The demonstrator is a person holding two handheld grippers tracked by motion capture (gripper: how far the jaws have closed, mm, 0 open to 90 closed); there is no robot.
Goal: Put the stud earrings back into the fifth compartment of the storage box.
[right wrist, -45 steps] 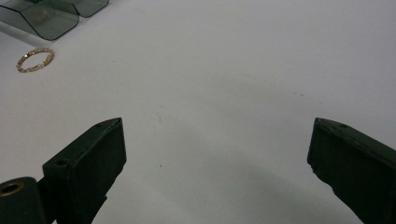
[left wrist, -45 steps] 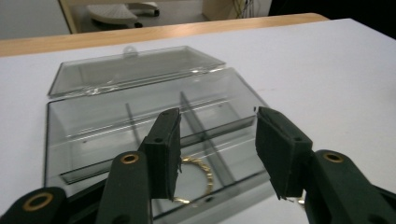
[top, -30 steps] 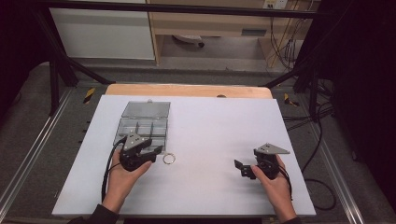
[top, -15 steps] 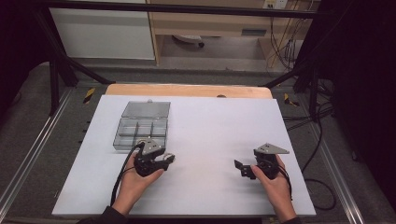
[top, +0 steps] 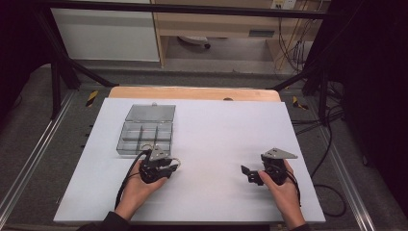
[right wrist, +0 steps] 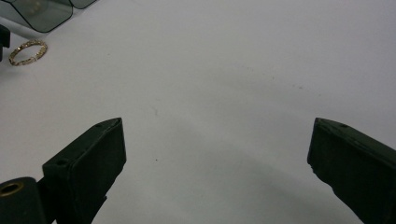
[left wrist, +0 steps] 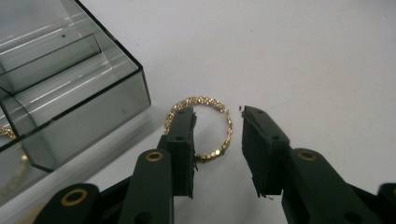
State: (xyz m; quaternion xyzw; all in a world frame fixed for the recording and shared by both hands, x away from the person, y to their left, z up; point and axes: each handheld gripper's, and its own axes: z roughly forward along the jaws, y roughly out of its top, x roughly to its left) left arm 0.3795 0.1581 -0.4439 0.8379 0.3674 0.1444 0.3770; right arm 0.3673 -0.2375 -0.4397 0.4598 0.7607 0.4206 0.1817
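A gold beaded ring [left wrist: 203,100] lies flat on the white table, just off the corner of a smoky clear compartment box [left wrist: 70,84]. My left gripper [left wrist: 215,117] is down over the ring with its jaws straddling it. The jaws have just been closing. One pad [left wrist: 183,140] covers the ring's left side and the other pad [left wrist: 261,144] stands a small gap off its right side. In the high view the left gripper [top: 168,168] sits near the ring [top: 177,162]. My right gripper [top: 248,173] rests open at the right, nothing between its jaws [right wrist: 217,130].
The compartment box [top: 144,137] stands with its lid [top: 150,113] laid back, at the table's left middle. Another gold piece [left wrist: 7,133] shows inside it. White table top [top: 216,130] spreads between the hands. A wooden strip [top: 192,93] runs along the far edge.
The left hand has moved right and down from beside the box onto the ring, and its jaws have narrowed around it. The right hand has stayed still.
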